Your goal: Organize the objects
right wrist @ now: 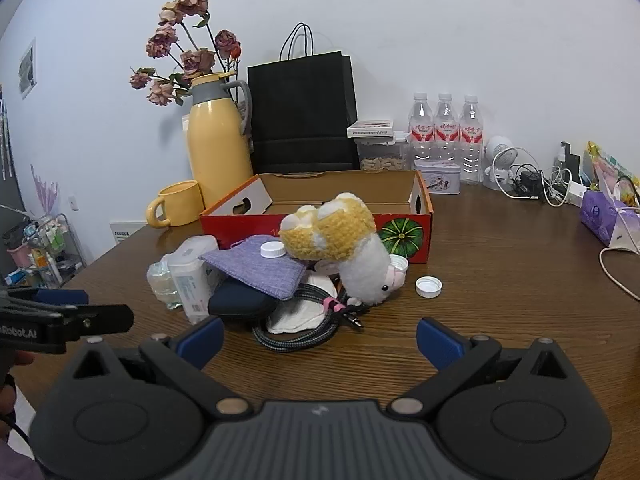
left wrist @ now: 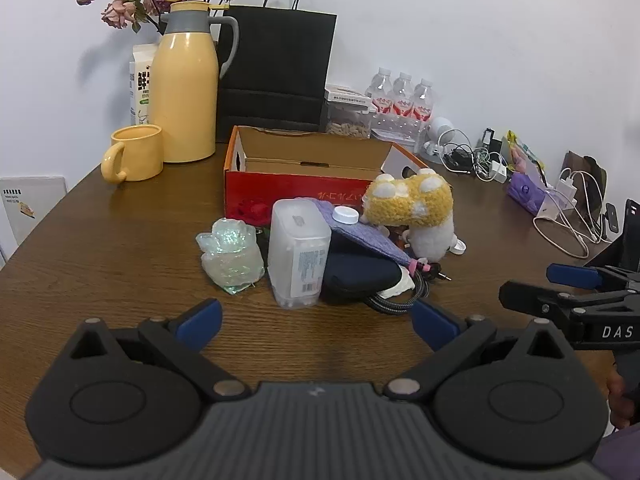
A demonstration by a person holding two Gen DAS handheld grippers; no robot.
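Clutter sits heaped mid-frame in both views, just in front of the box (right wrist: 320,216), and as far as I can see the box holds nothing yet, so I judge the organizing barely begun: everything is left to move.

Topmost in the heap is a plush (right wrist: 340,248), woolly yellow with white spots, tipped head-down on its soft white body. Under it lies a purple pouch (right wrist: 260,270) of coarse woven cloth with a white cap (right wrist: 273,249) resting on it. Below that sit a dark blue case (left wrist: 360,276), smooth and rounded, a coiled braided cable (right wrist: 304,326) and a white cloth pad. At the left of the heap stand a frosted plastic tub (left wrist: 298,252) with a label and a crinkled, iridescent wrap (left wrist: 230,256). A second cap (right wrist: 428,286) lies apart, right of the plush.

The box is red printed cardboard, flaps up, bare brown inside.

My left gripper (left wrist: 316,322) and right gripper (right wrist: 320,338) hover at the bottom of their frames, jaws spread wide, holding nothing, short of the heap.

The table (left wrist: 100,248) is dark wood grain; a glossy yellow jug (left wrist: 186,88) and mug (left wrist: 134,154) stand upper left.
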